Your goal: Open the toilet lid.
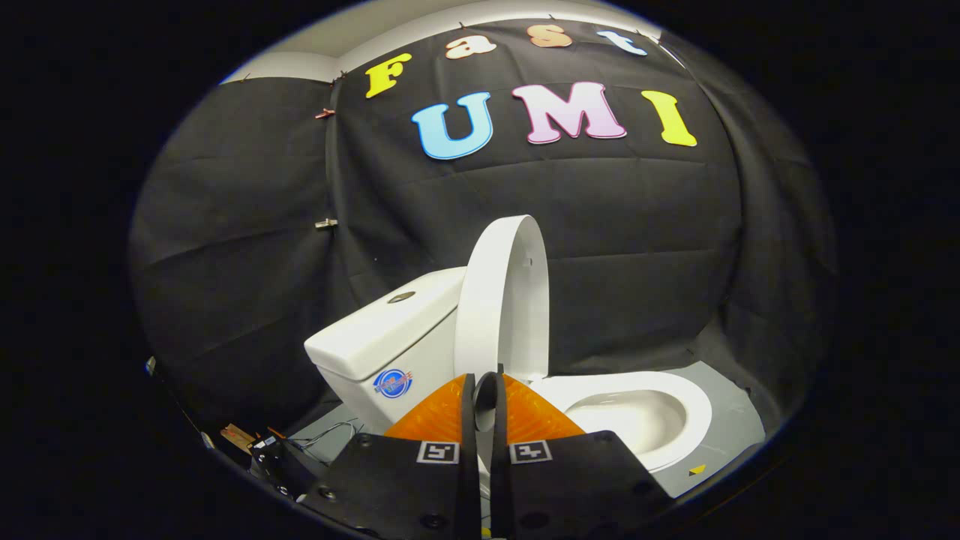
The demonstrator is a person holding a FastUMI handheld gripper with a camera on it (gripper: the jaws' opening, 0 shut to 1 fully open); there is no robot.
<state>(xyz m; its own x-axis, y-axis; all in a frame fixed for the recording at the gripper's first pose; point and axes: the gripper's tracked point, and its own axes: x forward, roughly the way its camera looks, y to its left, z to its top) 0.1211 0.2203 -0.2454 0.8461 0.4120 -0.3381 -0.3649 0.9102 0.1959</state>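
With the lid already upright against the tank on the left, I judge the opening done. My jaws, pressed nearly together and pinching nothing, sit just near of it, free of contact. Right of them lies the exposed bowl on a grey floor, black cloth behind.
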